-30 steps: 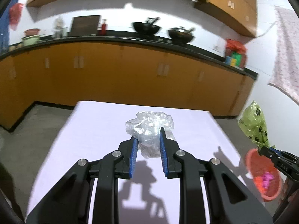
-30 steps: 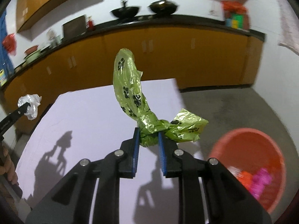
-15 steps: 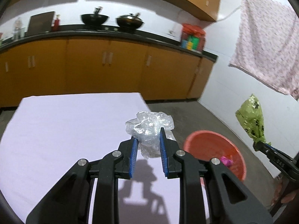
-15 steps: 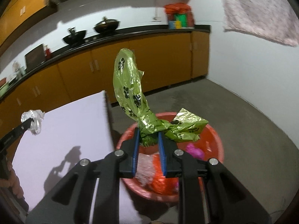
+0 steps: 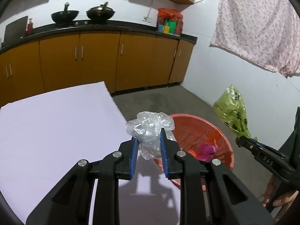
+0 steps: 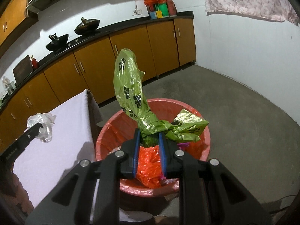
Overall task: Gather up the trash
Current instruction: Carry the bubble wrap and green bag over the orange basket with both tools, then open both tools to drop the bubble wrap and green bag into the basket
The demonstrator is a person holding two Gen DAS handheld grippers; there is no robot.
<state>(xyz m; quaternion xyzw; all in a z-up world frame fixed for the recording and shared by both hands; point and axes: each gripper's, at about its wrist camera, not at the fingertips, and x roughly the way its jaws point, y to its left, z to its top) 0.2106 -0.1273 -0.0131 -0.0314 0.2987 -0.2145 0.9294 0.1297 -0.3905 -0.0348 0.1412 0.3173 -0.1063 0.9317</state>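
Grippers both loaded. Left gripper (image 5: 148, 146): blue pads (image 5: 134, 154) pinched narrow on a crumpled clear plastic bag (image 5: 150, 129), which bulges above and below the fingertips. It hangs in the air over the right edge of the table (image 5: 56, 123), at the near rim of the red bin (image 5: 221, 136); not touching either as far as the view shows. Right gripper (image 6: 149, 144): pads clamped narrow on the twisted neck of a green paw-print bag (image 6: 129, 88). One lobe stands upright above the fingers, a second lobe juts to the right. It is held above the mouth of the red bin (image 6: 203, 129), clear of the rim.

Bin stands on the concrete floor (image 6: 234, 108) just beside the table's right edge, lined with a red bag; orange plastic (image 6: 150, 166) and a magenta scrap (image 5: 206, 148) lie inside. Table top carries a pale lilac cloth (image 6: 71, 136).

Beyond: orange cabinets (image 5: 97, 63) under a black worktop (image 5: 112, 27), two woks (image 5: 82, 15) on it, a red-topped pack of colored boxes (image 5: 169, 21) at its right end. Pink patterned cloth (image 5: 258, 24) hangs on the right wall.
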